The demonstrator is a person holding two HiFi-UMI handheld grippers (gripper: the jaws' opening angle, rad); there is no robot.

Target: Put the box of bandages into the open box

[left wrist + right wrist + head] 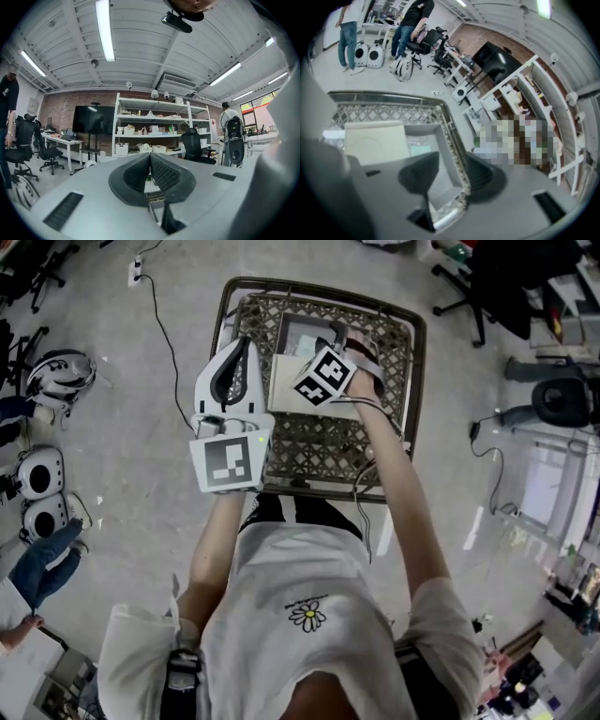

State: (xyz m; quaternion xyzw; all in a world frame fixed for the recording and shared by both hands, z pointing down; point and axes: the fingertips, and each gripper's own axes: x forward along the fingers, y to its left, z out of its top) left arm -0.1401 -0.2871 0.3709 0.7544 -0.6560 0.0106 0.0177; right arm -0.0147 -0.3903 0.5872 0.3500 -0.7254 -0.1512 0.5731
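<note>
An open box with a grey inside lies on the metal lattice table, its cream lid folded back to the left. Inside it lies a pale pack with a teal patch, possibly the box of bandages. My right gripper is open, its jaws set either side of the box's far wall and the table rim, holding nothing. Its marker cube shows above the box in the head view. My left gripper is raised over the table's left edge, shut and empty, and points out at the room.
The table has a raised rim. A black cable runs across the floor at the left, near white devices and a helmet. Office chairs stand at the right. Two people stand beyond the table.
</note>
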